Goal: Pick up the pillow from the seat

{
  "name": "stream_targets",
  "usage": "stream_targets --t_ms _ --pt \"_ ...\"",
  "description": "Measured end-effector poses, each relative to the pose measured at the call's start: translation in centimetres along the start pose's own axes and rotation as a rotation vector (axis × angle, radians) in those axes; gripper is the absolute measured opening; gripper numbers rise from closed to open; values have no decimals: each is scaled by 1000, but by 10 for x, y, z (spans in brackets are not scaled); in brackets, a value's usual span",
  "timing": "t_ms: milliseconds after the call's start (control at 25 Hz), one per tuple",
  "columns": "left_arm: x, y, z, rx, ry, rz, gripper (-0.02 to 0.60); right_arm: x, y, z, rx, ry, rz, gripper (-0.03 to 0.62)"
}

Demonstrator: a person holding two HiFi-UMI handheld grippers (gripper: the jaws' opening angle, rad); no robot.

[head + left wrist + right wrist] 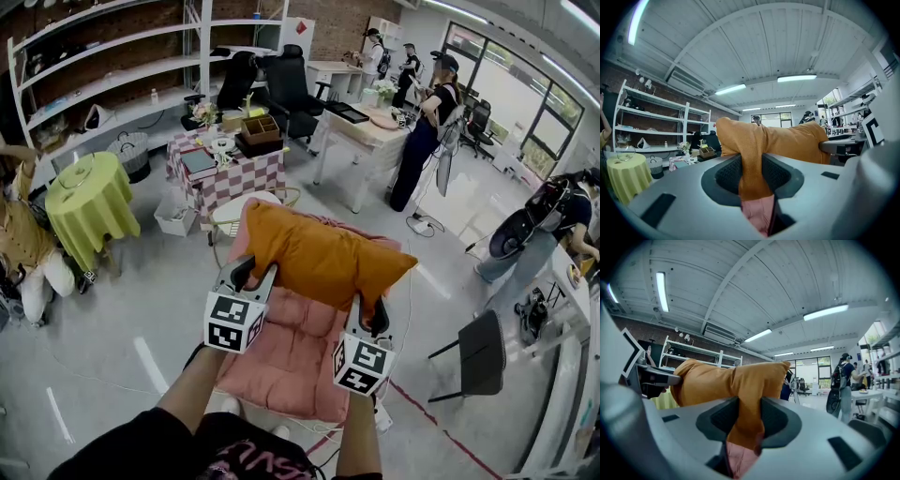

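**Two tongs hold the orange pillow over the pink seat**

The orange pillow (323, 258) is in the middle of the head view. It is held up over the pink seat (281, 370), which shows below it. I cannot tell if its far end touches the back of the seat.

The left tongs (253, 274) bite the pillow's near left edge. In the left gripper view, a fold of orange cloth is pinched tight between the two jaws. A bit of pink shows under the fold.

The right tongs (367, 314) bite the near right edge. In the right gripper view, the jaws squeeze the orange cloth the same way, with pink below again.

The two tongs are side by side, low in the head view, with the pillow stretched between them.

A round table with a yellow-green cloth (89, 202) stands at the left. A table with a checked cloth (230, 178) is above the pillow. A black chair (483, 354) is at the lower right. People (422, 131) stand at the upper right.
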State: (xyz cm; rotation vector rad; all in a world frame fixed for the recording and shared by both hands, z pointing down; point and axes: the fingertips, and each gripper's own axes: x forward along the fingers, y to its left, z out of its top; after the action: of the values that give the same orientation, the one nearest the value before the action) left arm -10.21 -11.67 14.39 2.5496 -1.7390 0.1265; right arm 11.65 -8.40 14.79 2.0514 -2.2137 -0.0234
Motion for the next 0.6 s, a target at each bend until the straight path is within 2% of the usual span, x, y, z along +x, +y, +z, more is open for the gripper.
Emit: stream_targets --t_ms 600 --pt "-7 -3 -8 -7 8 -6 133 -7 1 -5 -11 11 -1 158"
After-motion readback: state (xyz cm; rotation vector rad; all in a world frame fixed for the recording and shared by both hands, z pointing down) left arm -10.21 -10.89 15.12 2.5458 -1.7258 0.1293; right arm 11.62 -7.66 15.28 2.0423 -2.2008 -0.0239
